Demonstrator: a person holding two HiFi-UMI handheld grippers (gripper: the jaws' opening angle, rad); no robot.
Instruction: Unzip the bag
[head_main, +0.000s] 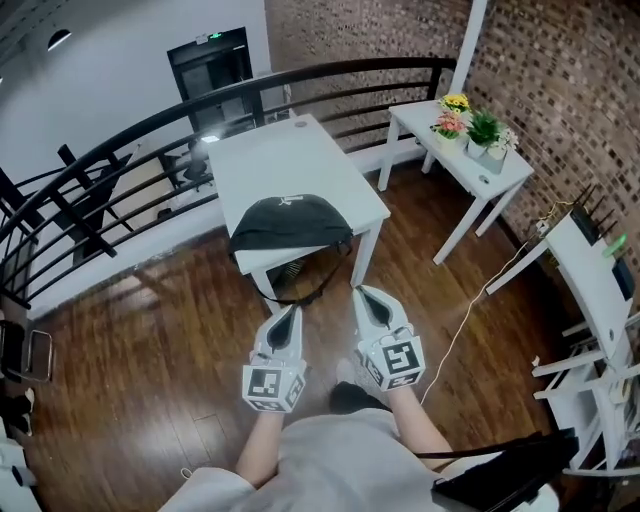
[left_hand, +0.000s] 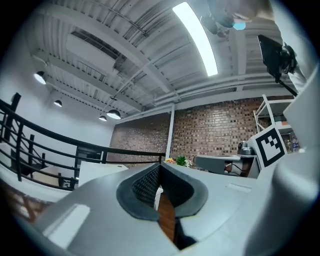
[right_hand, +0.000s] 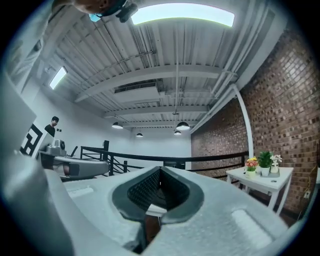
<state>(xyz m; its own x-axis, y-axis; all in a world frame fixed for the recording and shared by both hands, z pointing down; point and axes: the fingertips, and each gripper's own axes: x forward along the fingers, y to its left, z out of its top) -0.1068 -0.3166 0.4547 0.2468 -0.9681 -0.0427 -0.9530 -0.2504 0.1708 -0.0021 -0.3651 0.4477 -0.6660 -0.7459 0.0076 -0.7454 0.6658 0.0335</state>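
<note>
A black bag (head_main: 290, 221) lies at the near end of a white table (head_main: 300, 160), its strap (head_main: 300, 290) hanging over the front edge. My left gripper (head_main: 294, 312) and right gripper (head_main: 362, 294) hover side by side in front of the table, below the bag and apart from it. Both are shut with nothing between the jaws. In the left gripper view the left gripper (left_hand: 159, 167) points up at the ceiling and brick wall; the bag is hidden there. In the right gripper view the right gripper (right_hand: 160, 172) also tilts upward, and a sliver of the white table (right_hand: 156, 208) shows through its jaws.
A second white table (head_main: 470, 160) with potted flowers (head_main: 470, 125) stands at the right by the brick wall. A black railing (head_main: 130, 140) runs behind the tables. A white shelf unit (head_main: 595, 290) and a cable (head_main: 470, 310) are at the right. Wooden floor (head_main: 150, 370) surrounds me.
</note>
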